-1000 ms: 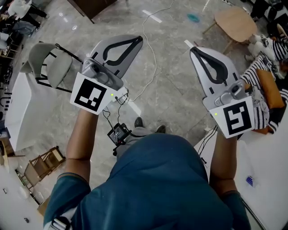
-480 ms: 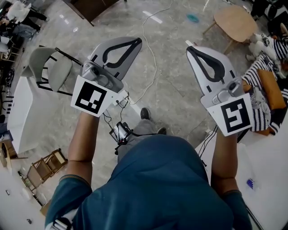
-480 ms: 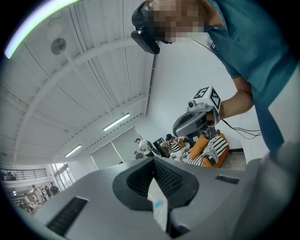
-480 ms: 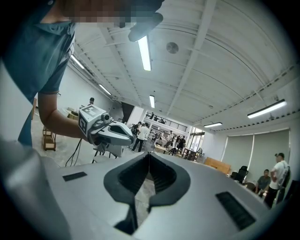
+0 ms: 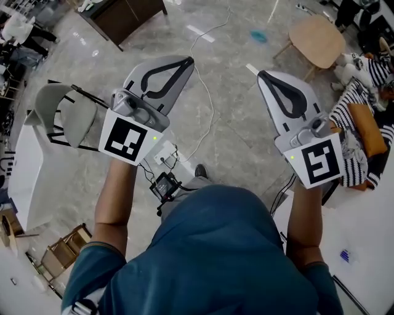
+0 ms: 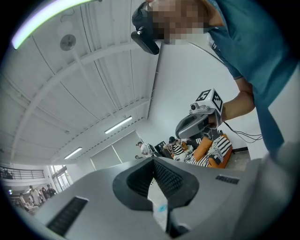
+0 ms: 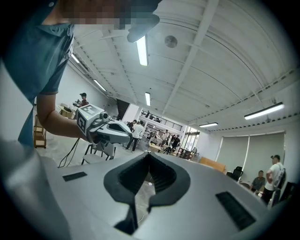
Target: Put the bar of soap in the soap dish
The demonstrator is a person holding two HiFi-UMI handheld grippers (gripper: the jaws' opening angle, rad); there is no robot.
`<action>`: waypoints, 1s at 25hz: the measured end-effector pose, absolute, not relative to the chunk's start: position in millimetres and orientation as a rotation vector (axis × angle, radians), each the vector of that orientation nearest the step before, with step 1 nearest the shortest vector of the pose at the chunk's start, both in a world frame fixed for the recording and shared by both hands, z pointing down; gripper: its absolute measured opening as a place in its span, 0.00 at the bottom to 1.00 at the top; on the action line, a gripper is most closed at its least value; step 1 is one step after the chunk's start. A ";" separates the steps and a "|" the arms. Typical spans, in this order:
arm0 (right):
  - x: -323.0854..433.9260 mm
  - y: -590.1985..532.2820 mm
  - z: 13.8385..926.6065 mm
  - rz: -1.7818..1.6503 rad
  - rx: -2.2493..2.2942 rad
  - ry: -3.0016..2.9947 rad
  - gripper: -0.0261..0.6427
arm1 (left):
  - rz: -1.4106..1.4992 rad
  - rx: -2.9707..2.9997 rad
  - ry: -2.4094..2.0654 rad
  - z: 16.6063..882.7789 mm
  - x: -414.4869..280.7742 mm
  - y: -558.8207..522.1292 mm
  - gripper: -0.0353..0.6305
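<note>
No bar of soap or soap dish shows in any view. In the head view my left gripper and my right gripper are held out level over a grey marble floor, side by side and apart. Both are shut with nothing between the pads. The left gripper view shows its own jaws pressed together, with the right gripper across from it. In the right gripper view its jaws meet at the tip, and the left gripper hangs at the left.
A grey folding chair and a white table stand at the left, a dark cabinet at the top. A round wooden table and striped cushions are at the right. A cable runs across the floor.
The floor, chair and tables have slid down the picture and the dark cabinet has come into view at the top: the person has walked forward. Both grippers stay shut and held out alike.
</note>
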State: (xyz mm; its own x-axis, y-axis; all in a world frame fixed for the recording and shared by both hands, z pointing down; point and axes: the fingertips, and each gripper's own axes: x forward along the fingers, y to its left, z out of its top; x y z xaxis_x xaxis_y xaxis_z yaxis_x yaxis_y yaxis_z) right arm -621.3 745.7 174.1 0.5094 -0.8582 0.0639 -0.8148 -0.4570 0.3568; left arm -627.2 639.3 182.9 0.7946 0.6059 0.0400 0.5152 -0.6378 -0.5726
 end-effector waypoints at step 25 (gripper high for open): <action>-434.2 782.1 181.3 -0.239 2.325 -1.554 0.06 | 0.162 -2.506 -0.663 190.0 -442.8 672.4 0.06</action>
